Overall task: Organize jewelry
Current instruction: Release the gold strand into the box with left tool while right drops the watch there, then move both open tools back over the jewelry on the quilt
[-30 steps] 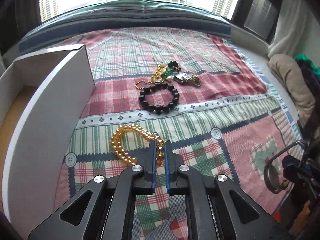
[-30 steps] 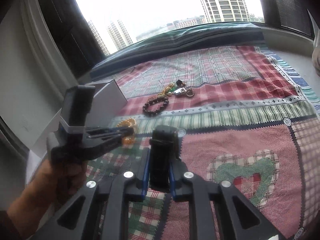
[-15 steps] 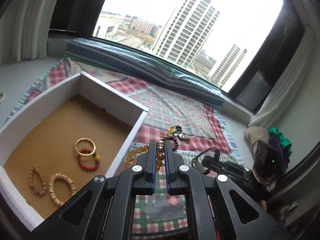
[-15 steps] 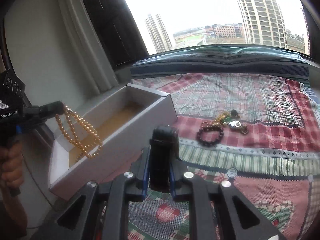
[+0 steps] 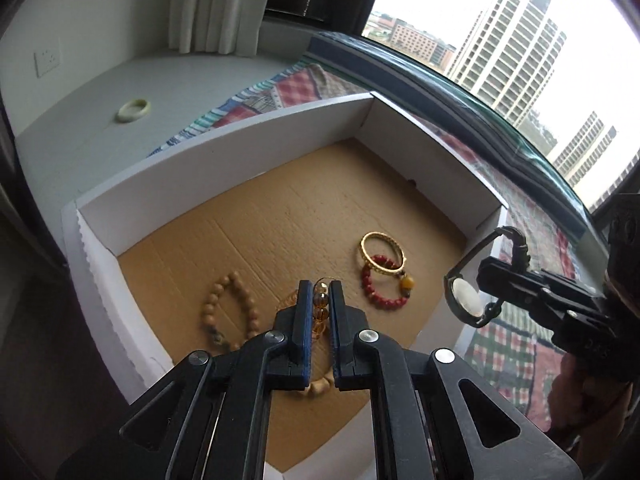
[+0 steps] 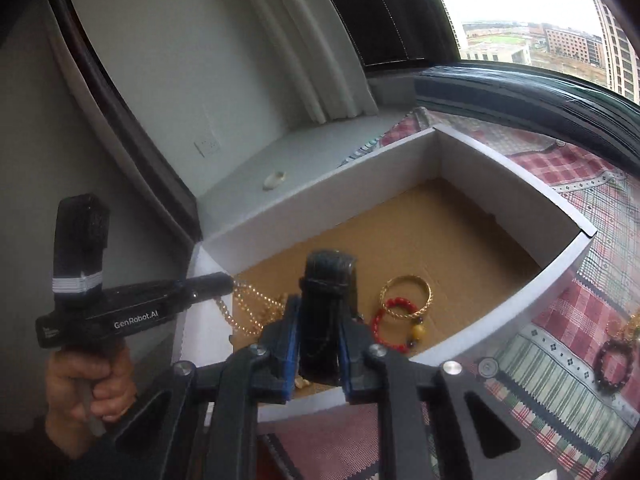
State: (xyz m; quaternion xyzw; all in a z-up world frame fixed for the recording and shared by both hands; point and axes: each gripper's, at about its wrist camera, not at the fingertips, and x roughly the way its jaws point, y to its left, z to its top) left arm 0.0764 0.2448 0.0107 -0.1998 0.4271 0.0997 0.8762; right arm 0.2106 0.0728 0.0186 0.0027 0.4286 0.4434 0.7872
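Inside the box (image 5: 224,168), the bangle (image 5: 382,255) overlaps the bead bracelet (image 5: 384,290), right of the wooden-bead strand (image 5: 232,312)

Patchwork plaid quilt (image 6: 560,364), white curtain (image 5: 216,4), wall socket (image 5: 48,62), high-rise towers (image 5: 508,52) outside — perhaps apartments

Pale curtain (image 5: 216,4), bright window (image 5: 500,20) — towers outside.

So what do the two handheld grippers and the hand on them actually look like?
Both grippers, left and right, are matte black linkages with silver pivot bolts and blue-lined fingers. From the right view, the left unit shows white GenRobot.AI lettering, a grey-banded black block on top, and a bare hand with no sleeve visible.
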